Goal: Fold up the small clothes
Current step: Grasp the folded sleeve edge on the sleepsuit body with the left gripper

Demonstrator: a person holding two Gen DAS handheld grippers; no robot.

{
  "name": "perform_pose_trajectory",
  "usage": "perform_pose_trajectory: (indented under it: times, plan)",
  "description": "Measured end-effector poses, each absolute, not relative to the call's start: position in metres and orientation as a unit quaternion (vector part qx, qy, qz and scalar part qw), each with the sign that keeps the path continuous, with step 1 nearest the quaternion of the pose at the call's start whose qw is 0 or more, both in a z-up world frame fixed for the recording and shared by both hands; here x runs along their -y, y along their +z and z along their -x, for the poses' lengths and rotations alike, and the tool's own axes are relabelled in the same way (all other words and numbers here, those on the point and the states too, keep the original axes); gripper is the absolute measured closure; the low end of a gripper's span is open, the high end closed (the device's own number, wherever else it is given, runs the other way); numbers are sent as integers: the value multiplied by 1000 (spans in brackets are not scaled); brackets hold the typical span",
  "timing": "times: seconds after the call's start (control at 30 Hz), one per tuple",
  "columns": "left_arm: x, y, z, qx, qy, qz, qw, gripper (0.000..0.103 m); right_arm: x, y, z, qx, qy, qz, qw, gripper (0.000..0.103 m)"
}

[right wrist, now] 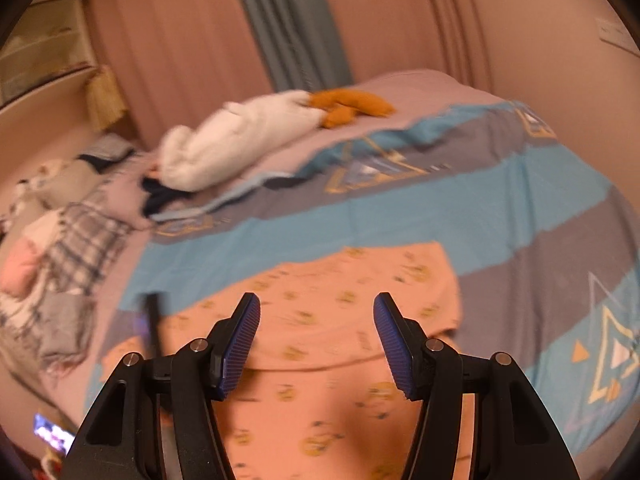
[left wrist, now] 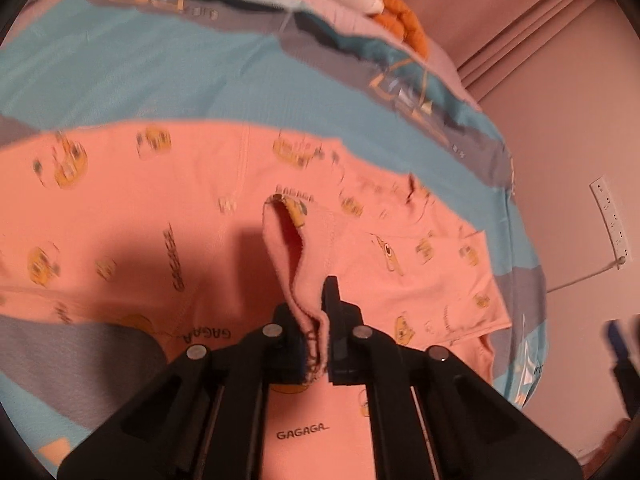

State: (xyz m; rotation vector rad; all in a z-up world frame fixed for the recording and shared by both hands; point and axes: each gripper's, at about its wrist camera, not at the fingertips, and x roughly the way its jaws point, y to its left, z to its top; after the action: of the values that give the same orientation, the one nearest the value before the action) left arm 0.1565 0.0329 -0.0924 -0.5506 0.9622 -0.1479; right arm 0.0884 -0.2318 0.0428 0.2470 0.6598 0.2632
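With the left gripper (left wrist: 316,344) clenched on a raised hem of the pink garment (left wrist: 120,220) spread on the bed (left wrist: 160,68) and the right gripper (right wrist: 316,344) released above it, best to carry that hem straight across, keeping edges aligned.

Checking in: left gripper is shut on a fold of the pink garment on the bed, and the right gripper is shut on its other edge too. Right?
Not quite. The left gripper is indeed shut on a fold of the pink garment lying on the bed. But the right gripper is open: the right wrist view shows its jaws wide apart above the garment, holding nothing.
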Motion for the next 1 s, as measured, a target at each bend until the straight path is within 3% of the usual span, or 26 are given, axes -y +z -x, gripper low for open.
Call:
perform_pose_trajectory:
  times: [0.23, 0.3, 0.47, 1.0]
  plan:
    - [-43, -41, -154, -413, -66, 234, 878, 98, 269, 9, -119, -366, 68, -145, 917, 44]
    - [-47, -32, -155, -407, -54, 219, 885, 98, 276, 0, -127, -378, 59, -152, 911, 49]
    - [-67, -30, -159, -412, -35, 218, 884, 98, 276, -26, -148, -418, 52, -157, 893, 74]
    - [-99, -68, -164, -457, 6, 212, 864, 97, 248, -87, -183, -504, 48, -119, 854, 75]
